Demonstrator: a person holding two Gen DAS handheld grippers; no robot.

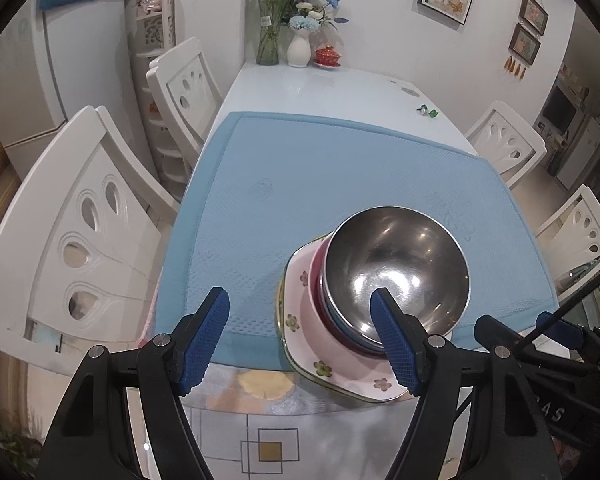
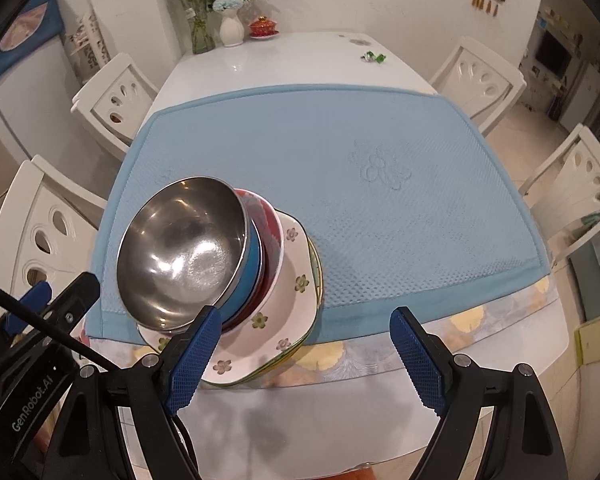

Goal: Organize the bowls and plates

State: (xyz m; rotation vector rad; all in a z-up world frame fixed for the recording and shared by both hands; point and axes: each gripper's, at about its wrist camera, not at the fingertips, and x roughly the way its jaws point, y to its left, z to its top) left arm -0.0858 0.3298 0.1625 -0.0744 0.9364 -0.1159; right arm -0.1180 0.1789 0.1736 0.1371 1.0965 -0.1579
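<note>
Steel bowl (image 1: 396, 276) tops a nested stack, blue then red bowl beneath, all on flowered square plates (image 1: 324, 364) straddling the near edge of the blue mat (image 1: 300, 168) on the dining table (image 1: 320, 84). Left gripper (image 1: 304, 344) and right gripper (image 2: 304, 356) both hover with jaws spread, empty, flanking the stack. Stacking looks finished or nearly so; next likely calls for squaring or shifting the pile, gripping the plate rim without tipping the bowls.

Even, cool indoor light fills both views. Bright glare spots sit inside the steel bowl (image 1: 396, 268) and on the glossy white desk (image 1: 320, 88) at upper centre. Shadows are soft. Edges bow strongly, with black corners; focus stays sharp.
</note>
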